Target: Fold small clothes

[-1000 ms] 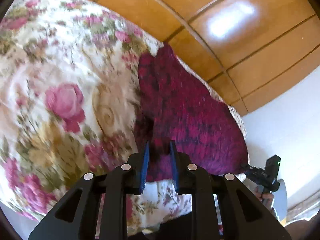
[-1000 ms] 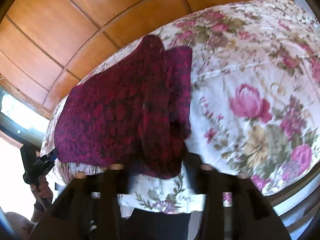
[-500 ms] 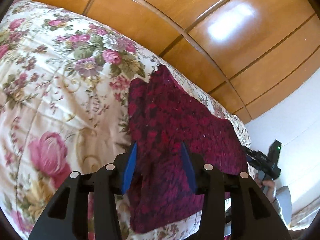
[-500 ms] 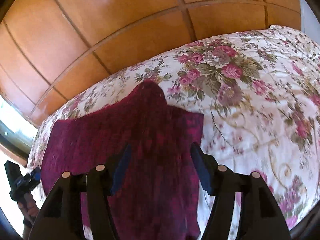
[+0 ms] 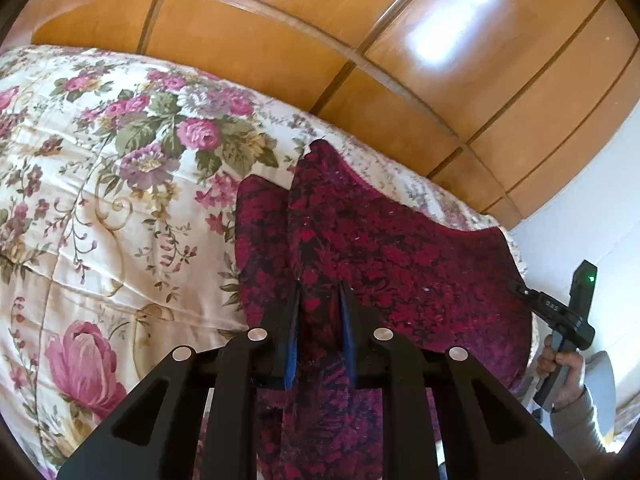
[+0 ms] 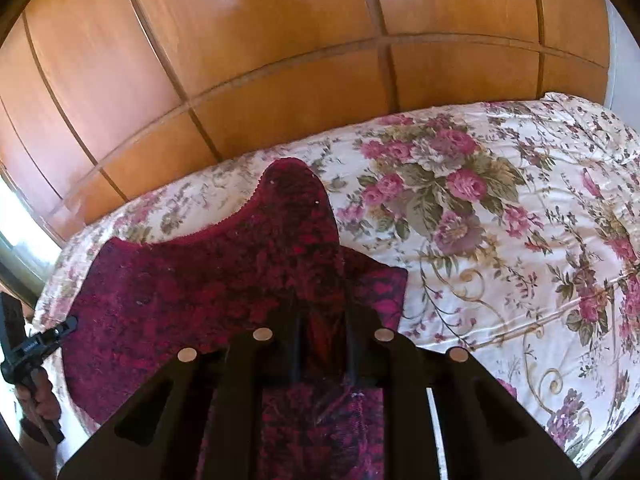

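Note:
A dark red patterned garment [image 5: 392, 256] lies spread on the floral bedspread [image 5: 100, 208], one strap pointing at the wooden panels and a flap folded along its side. My left gripper [image 5: 320, 300] sits over the garment's near part, its jaws closing with a ridge of red cloth pinched between the blue pads. In the right wrist view the same garment [image 6: 192, 292] spreads to the left. My right gripper [image 6: 324, 332] has its jaws closing on a bunched fold of it. The cloth runs on under both grippers, out of sight.
Glossy wooden panels [image 5: 360, 60] rise behind the bed. A hand [image 5: 560, 364] holds the other gripper at the garment's right edge in the left wrist view. The right wrist view shows a hand [image 6: 40, 396] with a gripper by the garment's left edge. A white wall [image 5: 592, 208] stands at right.
Half a second ago both grippers' jaws stood wide over the garment; now both have narrowed onto a fold of red cloth. The left view has shifted along the bed, showing more bedspread.

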`<state>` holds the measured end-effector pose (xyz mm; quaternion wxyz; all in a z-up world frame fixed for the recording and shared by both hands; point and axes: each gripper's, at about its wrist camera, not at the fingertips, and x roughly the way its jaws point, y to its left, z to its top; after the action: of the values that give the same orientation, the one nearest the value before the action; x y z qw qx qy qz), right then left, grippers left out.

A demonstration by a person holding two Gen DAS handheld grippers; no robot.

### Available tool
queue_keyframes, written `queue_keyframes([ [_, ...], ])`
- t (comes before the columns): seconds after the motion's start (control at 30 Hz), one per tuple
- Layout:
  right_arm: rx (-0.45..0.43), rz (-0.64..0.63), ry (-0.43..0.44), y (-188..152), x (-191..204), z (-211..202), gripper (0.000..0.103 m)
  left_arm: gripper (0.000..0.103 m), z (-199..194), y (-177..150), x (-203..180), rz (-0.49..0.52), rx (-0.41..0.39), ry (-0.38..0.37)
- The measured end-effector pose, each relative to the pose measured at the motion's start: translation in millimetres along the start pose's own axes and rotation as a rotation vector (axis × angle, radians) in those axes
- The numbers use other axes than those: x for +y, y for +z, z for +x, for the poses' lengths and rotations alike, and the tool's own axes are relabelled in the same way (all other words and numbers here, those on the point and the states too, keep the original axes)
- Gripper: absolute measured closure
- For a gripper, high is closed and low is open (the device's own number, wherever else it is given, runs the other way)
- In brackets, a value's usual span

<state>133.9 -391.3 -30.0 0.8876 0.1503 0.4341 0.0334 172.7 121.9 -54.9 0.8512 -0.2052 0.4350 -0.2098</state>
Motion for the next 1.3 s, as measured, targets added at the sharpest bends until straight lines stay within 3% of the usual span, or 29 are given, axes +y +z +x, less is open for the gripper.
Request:
queue_keyframes([
  [0.13, 0.029, 0.038, -0.053, -6.9, -8.7, 23.7, 0.088, 0.086, 7.5, -0.9, 6.6, -0.034, 0.015, 0.002],
  [0.37, -0.001, 0.07, -0.025, -11.7, -12.7, 26.8, 0.084, 0.086, 2.8, -8.3, 2.0, -0.002, 0.001, 0.034],
  [0.47, -0.011, 0.069, -0.022, -10.9, -10.4, 23.6, 0.071, 0.086, -1.4, -9.8, 5.6, -0.019, 0.001, 0.02],
  [0.57, -0.023, 0.062, -0.024, -10.3, -7.1, 19.7, 0.069, 0.086, -6.5, -8.3, 6.0, -0.027, -0.01, 0.029],
  [0.73, -0.072, 0.031, -0.049, -11.1, 1.2, 4.6, 0.054, 0.086, -14.1, -2.6, 1.8, 0.002, -0.046, 0.075],
  [0.8, -0.1, 0.018, -0.059, -10.8, 5.1, -3.7, 0.044, 0.086, -14.4, -0.2, 0.9, 0.008, -0.052, 0.087],
  [0.97, -0.137, -0.02, -0.045, -8.4, 18.4, -21.0, 0.042, 0.086, -6.4, 15.0, 3.7, 0.013, -0.044, 0.1],
  [1.07, -0.131, -0.053, -0.03, -7.9, 28.9, -22.9, 0.036, 0.071, 0.8, 27.6, 3.6, 0.01, -0.036, 0.085],
  [1.3, -0.1, -0.085, -0.022, -4.3, 42.5, -11.1, 0.032, 0.07, 23.6, 61.1, -5.7, -0.009, -0.01, 0.064],
])
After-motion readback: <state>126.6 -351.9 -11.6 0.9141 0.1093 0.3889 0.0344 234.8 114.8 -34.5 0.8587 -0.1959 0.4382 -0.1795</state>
